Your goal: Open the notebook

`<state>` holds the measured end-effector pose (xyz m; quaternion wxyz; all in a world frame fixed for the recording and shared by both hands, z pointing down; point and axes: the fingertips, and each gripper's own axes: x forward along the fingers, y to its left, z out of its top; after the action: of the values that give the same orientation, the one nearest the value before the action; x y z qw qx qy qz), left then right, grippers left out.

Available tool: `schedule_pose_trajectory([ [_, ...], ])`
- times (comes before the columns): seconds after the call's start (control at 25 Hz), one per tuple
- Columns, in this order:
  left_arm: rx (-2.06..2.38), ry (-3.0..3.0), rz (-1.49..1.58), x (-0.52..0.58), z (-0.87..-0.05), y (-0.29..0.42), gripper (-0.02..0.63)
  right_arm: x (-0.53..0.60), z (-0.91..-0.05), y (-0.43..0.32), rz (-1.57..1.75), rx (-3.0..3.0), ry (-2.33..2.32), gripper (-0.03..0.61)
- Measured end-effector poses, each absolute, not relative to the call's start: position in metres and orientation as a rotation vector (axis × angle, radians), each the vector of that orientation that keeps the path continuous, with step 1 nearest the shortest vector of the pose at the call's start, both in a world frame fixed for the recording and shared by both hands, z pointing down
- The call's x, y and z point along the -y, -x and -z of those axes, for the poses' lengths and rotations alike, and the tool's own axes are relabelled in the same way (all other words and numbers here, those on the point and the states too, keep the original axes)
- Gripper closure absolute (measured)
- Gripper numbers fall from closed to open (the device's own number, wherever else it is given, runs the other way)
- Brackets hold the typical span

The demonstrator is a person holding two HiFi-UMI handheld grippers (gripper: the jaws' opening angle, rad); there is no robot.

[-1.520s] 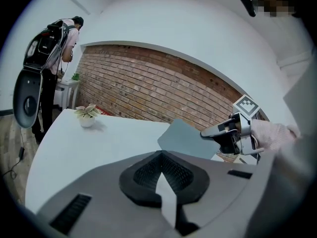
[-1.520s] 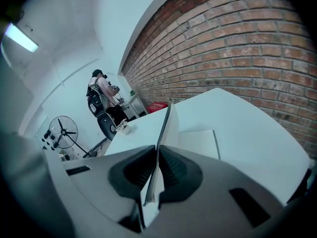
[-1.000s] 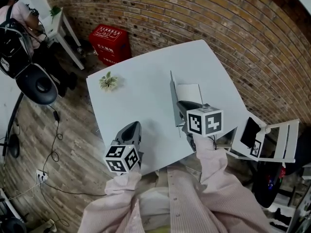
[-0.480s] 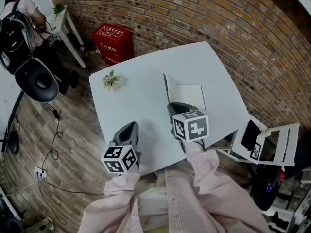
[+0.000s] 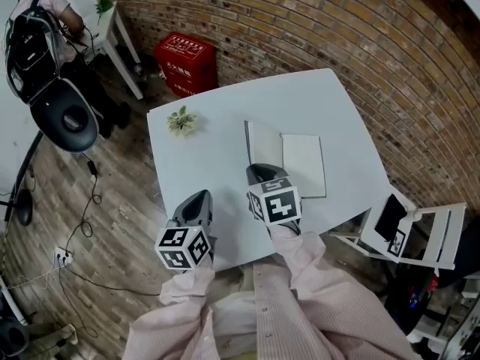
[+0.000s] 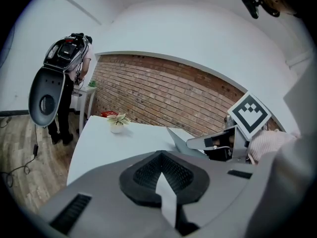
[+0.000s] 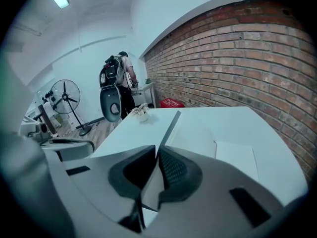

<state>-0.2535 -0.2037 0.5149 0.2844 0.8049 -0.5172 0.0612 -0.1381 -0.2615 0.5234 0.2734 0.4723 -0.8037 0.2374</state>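
The notebook (image 5: 304, 165) lies on the white table (image 5: 217, 148) with its white inner page showing. Its grey cover (image 5: 262, 145) stands raised at the left of the page and leans away to the left. My right gripper (image 5: 259, 173) is shut on the near edge of this cover; in the right gripper view the cover (image 7: 171, 125) runs as a thin sheet out from between the pads (image 7: 173, 165). My left gripper (image 5: 199, 201) hovers at the table's near left, apart from the notebook, jaws together with nothing in them. From it the cover (image 6: 179, 138) and right gripper (image 6: 218, 142) appear at the right.
A small potted plant (image 5: 181, 120) stands at the table's far left. A red crate (image 5: 187, 64) sits by the brick wall. A black chair (image 5: 71, 118) and a person (image 5: 45, 6) are at far left; a white folding chair (image 5: 412, 231) is at right.
The right gripper has moved left and down with the cover, which has swung from upright over to the left, baring more of the white page. The left gripper has hardly shifted.
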Motion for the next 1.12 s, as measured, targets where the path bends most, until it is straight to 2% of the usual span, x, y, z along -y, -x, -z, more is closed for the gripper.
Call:
schedule_pose_trajectory([
  [1.12,1.424,-2.085,-0.199,0.193,-0.535,0.292,0.62,0.269,-0.614,0.192,-0.594,2.048,-1.17,0.568],
])
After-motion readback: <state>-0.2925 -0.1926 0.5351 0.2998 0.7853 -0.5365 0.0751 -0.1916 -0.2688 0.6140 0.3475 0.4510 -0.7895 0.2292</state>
